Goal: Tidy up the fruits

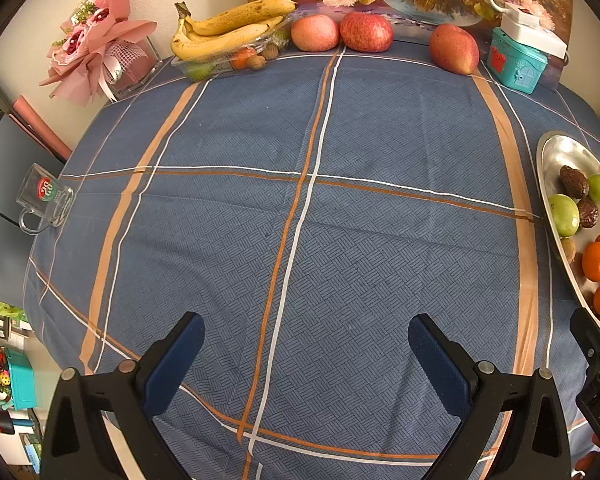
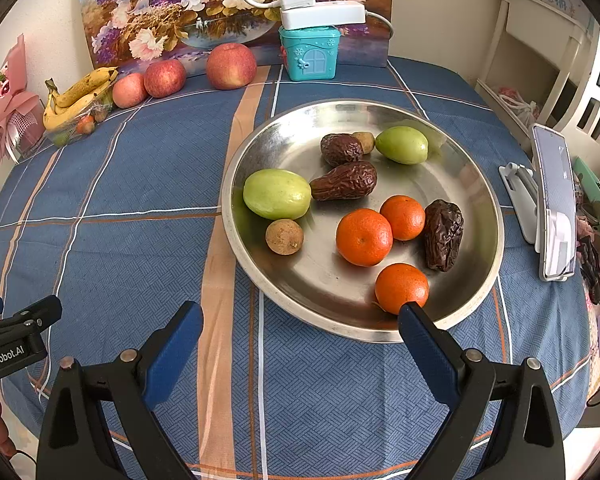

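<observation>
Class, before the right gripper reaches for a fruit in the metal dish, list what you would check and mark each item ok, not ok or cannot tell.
1. Right gripper open and empty: ok.
2. Left gripper open, over bare tablecloth: ok.
3. Nearest orange unobstructed in the metal dish: ok, it lies just beyond the right finger.
4. Fruits sorted by kind in the dish: not ok, dates, green fruits and oranges lie mixed.
5. Where the fruit should go: cannot tell.
6. Phone on its stand clear of the dish: ok.
</observation>
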